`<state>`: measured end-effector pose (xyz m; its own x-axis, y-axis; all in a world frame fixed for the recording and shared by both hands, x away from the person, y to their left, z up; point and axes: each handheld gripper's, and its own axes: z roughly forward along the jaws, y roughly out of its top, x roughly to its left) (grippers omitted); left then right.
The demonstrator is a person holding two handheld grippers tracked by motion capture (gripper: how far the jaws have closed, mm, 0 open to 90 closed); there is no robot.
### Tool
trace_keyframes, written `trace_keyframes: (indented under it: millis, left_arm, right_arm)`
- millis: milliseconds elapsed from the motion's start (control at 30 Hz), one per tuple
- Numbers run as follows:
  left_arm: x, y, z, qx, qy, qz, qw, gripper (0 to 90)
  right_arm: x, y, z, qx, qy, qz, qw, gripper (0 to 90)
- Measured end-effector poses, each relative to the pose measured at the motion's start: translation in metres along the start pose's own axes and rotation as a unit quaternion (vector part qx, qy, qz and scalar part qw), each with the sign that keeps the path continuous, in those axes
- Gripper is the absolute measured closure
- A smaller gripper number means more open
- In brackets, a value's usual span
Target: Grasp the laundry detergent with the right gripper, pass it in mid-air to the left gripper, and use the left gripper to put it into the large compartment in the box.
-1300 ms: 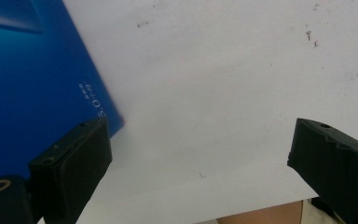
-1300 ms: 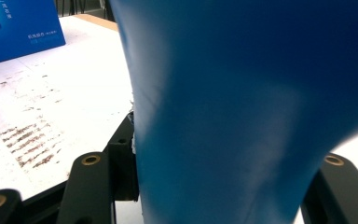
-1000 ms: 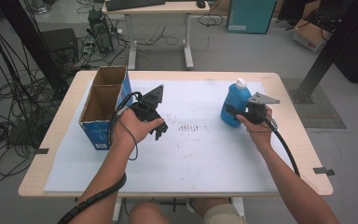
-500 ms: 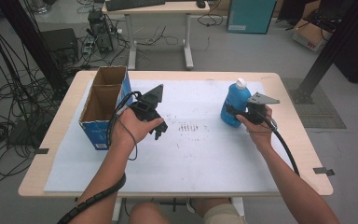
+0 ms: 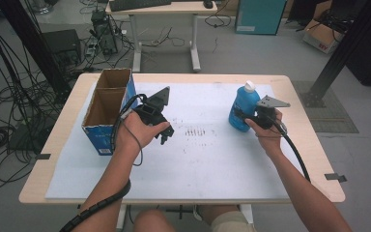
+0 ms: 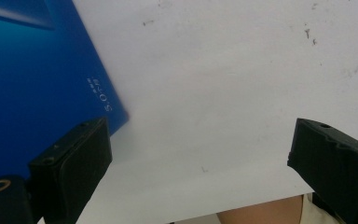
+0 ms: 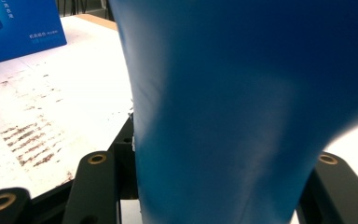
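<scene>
Since the blue bottle stands upright at the right of the white sheet, with the right gripper clamped on its lower body, the grip looks settled; its jaws have just been closing, and in the right gripper view the bottle wall sits squarely between them. Judgement: thin moulded plastic, smooth and faintly glossy, so probably slippery and a little yielding under pressure. Weight unknown, since the contents are not visible through the opaque wall. A low hold on the broad body suits it; the narrower neck under the white cap would tip more easily. The body curves, so contact is along a rounded flank rather than a flat face.

The sheet is matte, stiff-looking, marked with rows of dark scuffs near the centre. At left stands an open cardboard box, brown inside, printed blue outside, split into two compartments by a divider. The left gripper is held just beside it over the sheet, jaws well apart with nothing between them. The wooden table edges the sheet all round.
</scene>
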<state>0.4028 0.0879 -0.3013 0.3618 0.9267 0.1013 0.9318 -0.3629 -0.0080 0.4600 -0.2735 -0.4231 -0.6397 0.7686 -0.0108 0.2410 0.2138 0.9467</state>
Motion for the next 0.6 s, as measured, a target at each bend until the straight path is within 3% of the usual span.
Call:
trace_keyframes:
  millis: [600]
  left_arm:
    - [-0.0017, 0.0011, -0.0023, -0.005, -0.002, 0.003, 1.0000, 6.2]
  right_arm:
    - [-0.0003, 0.0000, -0.0002, 0.000, 0.000, -0.001, 1.0000, 45.3]
